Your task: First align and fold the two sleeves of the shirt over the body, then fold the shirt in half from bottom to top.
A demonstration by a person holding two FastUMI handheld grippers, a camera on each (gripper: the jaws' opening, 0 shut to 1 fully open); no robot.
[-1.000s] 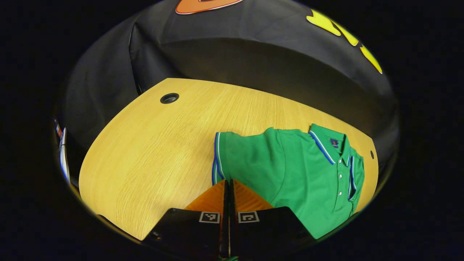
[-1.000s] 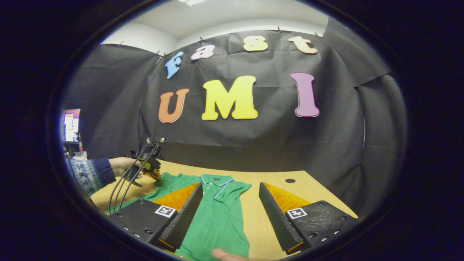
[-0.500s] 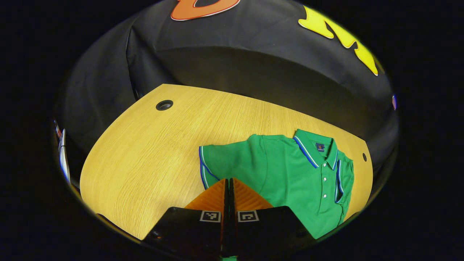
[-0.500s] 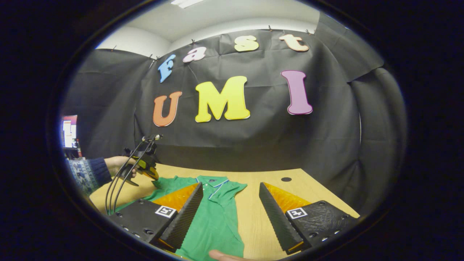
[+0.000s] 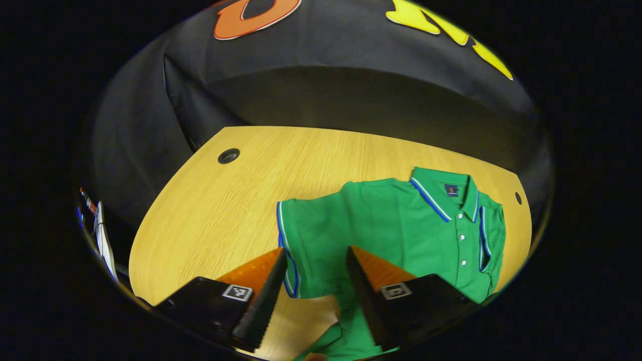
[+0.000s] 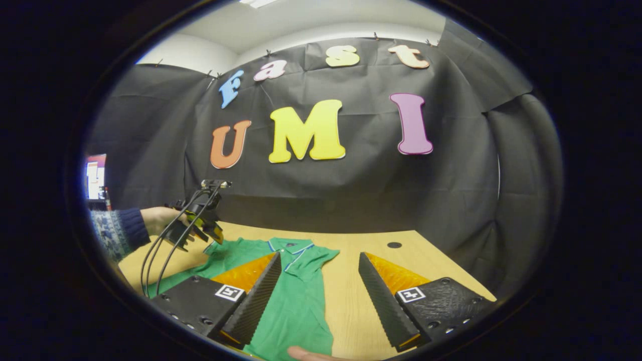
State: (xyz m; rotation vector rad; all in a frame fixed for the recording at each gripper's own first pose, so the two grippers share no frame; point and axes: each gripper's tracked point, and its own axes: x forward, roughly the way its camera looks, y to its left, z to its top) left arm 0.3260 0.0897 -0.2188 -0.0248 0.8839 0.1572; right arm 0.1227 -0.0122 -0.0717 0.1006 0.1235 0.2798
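A green polo shirt (image 5: 401,225) with blue and white trim lies on the wooden table (image 5: 210,210), collar toward the back wall. Its left sleeve (image 5: 301,235) lies flat, spread out to the side. My left gripper (image 5: 313,258) hangs open just above that sleeve's hem, holding nothing. In the right gripper view the shirt (image 6: 296,296) runs toward me and its right sleeve (image 6: 321,258) lies folded in on the body. My right gripper (image 6: 318,281) stands open above the shirt's lower part. The left gripper (image 6: 203,228), held by a hand, hovers over the far left shoulder.
Two round cable holes (image 5: 228,155) (image 6: 394,245) sit in the table near its back corners. A sleeved arm (image 6: 120,230) reaches in from the left. A fingertip (image 6: 306,353) shows at the bottom edge. A lit screen (image 6: 95,175) stands beyond the table's left side.
My left gripper was shut on the left sleeve; it has opened and let the sleeve drop flat on the table. The right gripper has barely moved.
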